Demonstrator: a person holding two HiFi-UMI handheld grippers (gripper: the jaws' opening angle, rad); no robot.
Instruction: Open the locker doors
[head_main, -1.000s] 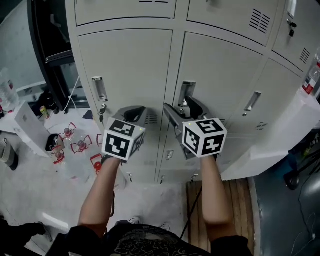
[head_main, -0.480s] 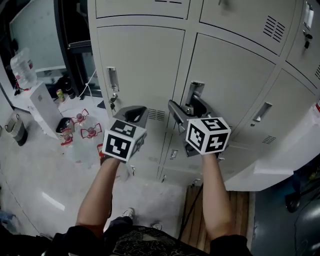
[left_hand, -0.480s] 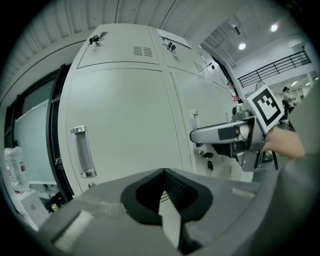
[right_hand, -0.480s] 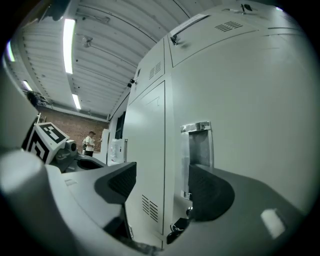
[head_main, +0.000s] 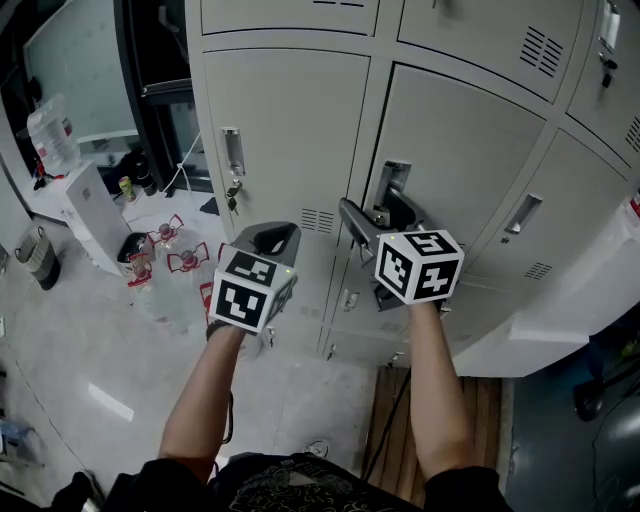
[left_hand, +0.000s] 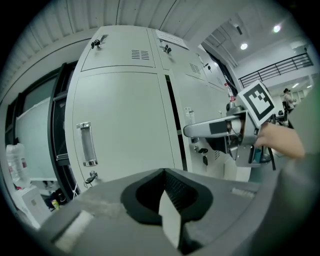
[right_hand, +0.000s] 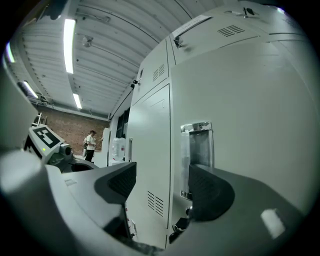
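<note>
The grey lockers fill the head view. My right gripper is open at the middle door's metal handle, one jaw on each side of its lower end. In the right gripper view the handle stands just beyond the right jaw of my right gripper, and nothing is clamped. A dark gap runs down that door's left edge. My left gripper is shut and empty, below and right of the left door's handle, which has a key under it. That handle is up and left of my left gripper.
Water bottles and a white box stand on the floor at the left. A wooden pallet lies below the lockers. A white slab leans at the right. The right-hand door has its own handle. A person stands far off.
The head view has shifted, so the lockers sit further right and lower. My right gripper stays open at the middle handle. My left gripper has sunk a little, still shut.
</note>
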